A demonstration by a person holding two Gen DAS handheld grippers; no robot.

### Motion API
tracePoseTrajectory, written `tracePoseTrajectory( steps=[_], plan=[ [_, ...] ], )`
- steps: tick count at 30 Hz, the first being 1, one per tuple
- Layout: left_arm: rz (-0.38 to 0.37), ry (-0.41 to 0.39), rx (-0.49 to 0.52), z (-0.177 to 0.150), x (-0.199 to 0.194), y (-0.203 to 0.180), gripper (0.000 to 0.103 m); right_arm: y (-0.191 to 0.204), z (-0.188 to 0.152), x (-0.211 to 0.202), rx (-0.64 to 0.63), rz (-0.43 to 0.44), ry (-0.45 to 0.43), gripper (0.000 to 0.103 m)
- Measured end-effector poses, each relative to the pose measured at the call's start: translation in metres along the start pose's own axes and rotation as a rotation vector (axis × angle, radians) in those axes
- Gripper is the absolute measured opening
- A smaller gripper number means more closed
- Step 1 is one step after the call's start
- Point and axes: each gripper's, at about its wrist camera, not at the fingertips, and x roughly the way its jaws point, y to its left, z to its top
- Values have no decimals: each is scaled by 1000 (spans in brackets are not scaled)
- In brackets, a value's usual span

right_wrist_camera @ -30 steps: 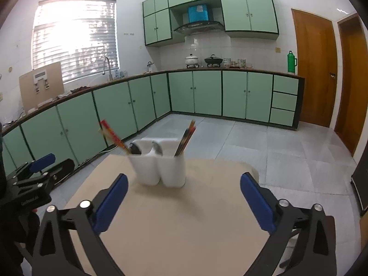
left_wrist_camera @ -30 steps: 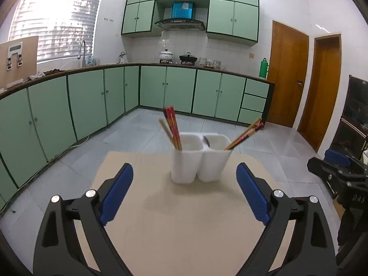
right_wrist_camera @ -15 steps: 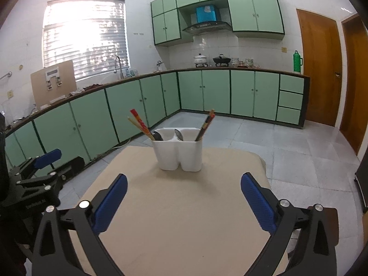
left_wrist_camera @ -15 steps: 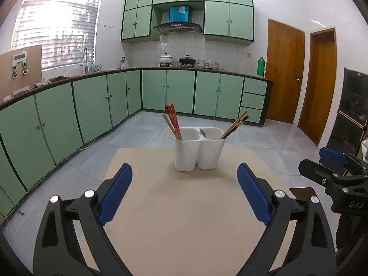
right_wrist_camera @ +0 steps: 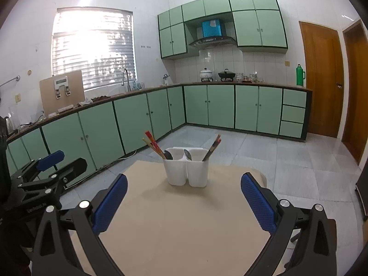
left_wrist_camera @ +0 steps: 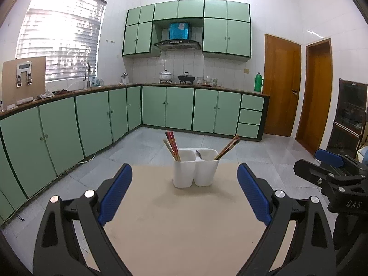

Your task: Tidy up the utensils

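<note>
A white two-compartment utensil holder [left_wrist_camera: 195,169] is standing upright toward the far end of a beige table [left_wrist_camera: 184,230], well apart from both grippers. In the left wrist view, red and tan chopsticks [left_wrist_camera: 172,145] are leaning out to the left from its left compartment, while another pair of brown chopsticks [left_wrist_camera: 227,146] is tilting out to the right from the right compartment. A spoon [left_wrist_camera: 199,153] is peeking up at the divider between the two compartments. In the right wrist view the same holder [right_wrist_camera: 186,170] is sitting just left of centre, and two spoon bowls [right_wrist_camera: 168,154] are showing above its rim, one in each compartment. The left gripper [left_wrist_camera: 184,195] is hovering over the near part of the table with its jaws spread wide and released, gripping nothing; its blue pads [left_wrist_camera: 115,191] are framing the holder from a distance. The right gripper [right_wrist_camera: 184,203] is likewise hanging open and empty, its blue pads [right_wrist_camera: 257,203] set far apart. Each gripper is showing at the edge of the other's view, the right one [left_wrist_camera: 331,172] at the right and the left one [right_wrist_camera: 43,174] at the left. Green cabinets [left_wrist_camera: 92,119] are lining the far walls, and two wooden doors [left_wrist_camera: 281,88] are standing at the far right.
</note>
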Motion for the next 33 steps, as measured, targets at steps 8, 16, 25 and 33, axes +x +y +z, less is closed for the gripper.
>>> tracePoseTrajectory(
  steps=[8,16,25,33],
  plan=[
    [17,-20,11,6,-8,-1,90,3,7,-9,-2,-2,-38,97],
    [12,-37,22,7,-16,-4,90,4,7,-8,-5,-4,-45,97],
    [16,-53,24,8,-21,-5,90,6,8,-9,-8,-4,-50,97],
    [17,-54,25,9,-22,-4,90,7,9,-10,-11,-4,-55,97]
  ],
)
